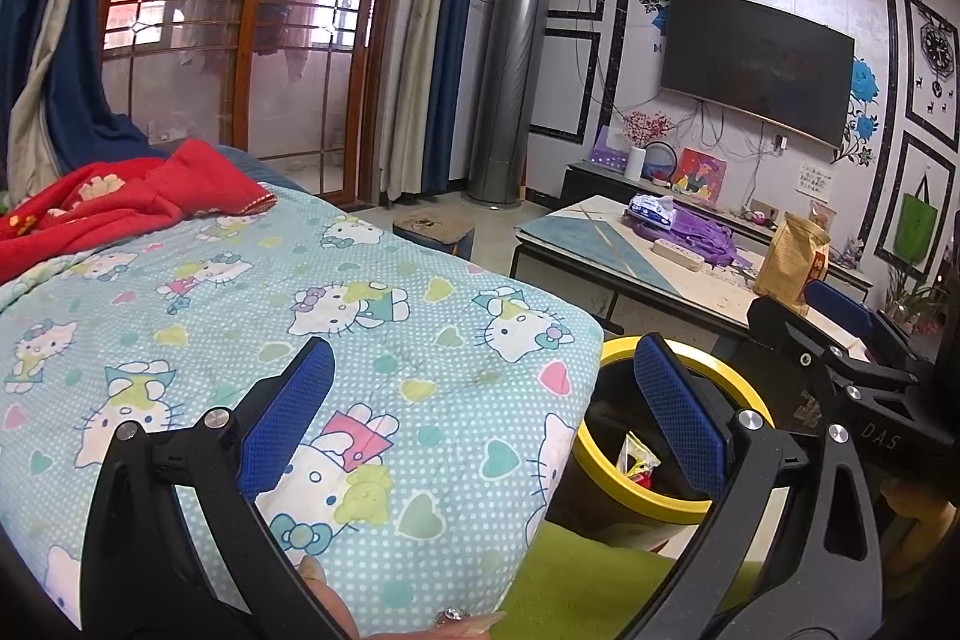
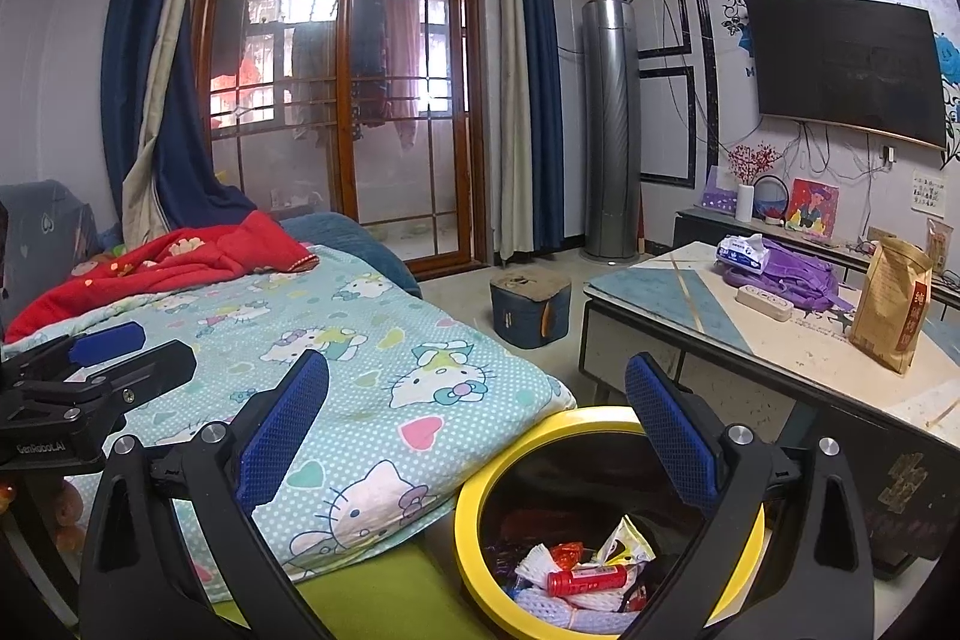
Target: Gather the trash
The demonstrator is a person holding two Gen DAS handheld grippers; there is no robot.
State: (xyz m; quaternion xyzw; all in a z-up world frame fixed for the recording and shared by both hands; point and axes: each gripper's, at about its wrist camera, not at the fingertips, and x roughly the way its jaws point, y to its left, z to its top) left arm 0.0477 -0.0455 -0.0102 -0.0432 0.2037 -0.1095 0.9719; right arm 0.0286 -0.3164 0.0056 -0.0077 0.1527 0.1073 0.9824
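A black trash bin with a yellow rim (image 2: pixel 465 520) stands on the floor between the bed and the coffee table. It holds a red tube (image 2: pixel 585 579), white netting and several wrappers. My right gripper (image 2: pixel 477 430) hovers above the bin's near-left edge, open and empty. In the left wrist view the bin (image 1: pixel 591 457) sits low on the right, with a wrapper visible inside. My left gripper (image 1: pixel 480 418) is open and empty over the corner of the quilt, just left of the bin. Each gripper shows in the other's view: the right gripper (image 1: pixel 804 310) and the left gripper (image 2: pixel 126 355).
A cat-print quilt (image 2: pixel 372 340) and a red blanket (image 2: pixel 180 256) cover the bed. The coffee table (image 2: pixel 798 352) carries a brown paper bag (image 2: pixel 891 304), a purple bag (image 2: pixel 786 274), a tissue pack and a power strip. A stool (image 2: pixel 528 304) stands on the floor. A green cushion (image 2: pixel 384 592) lies below.
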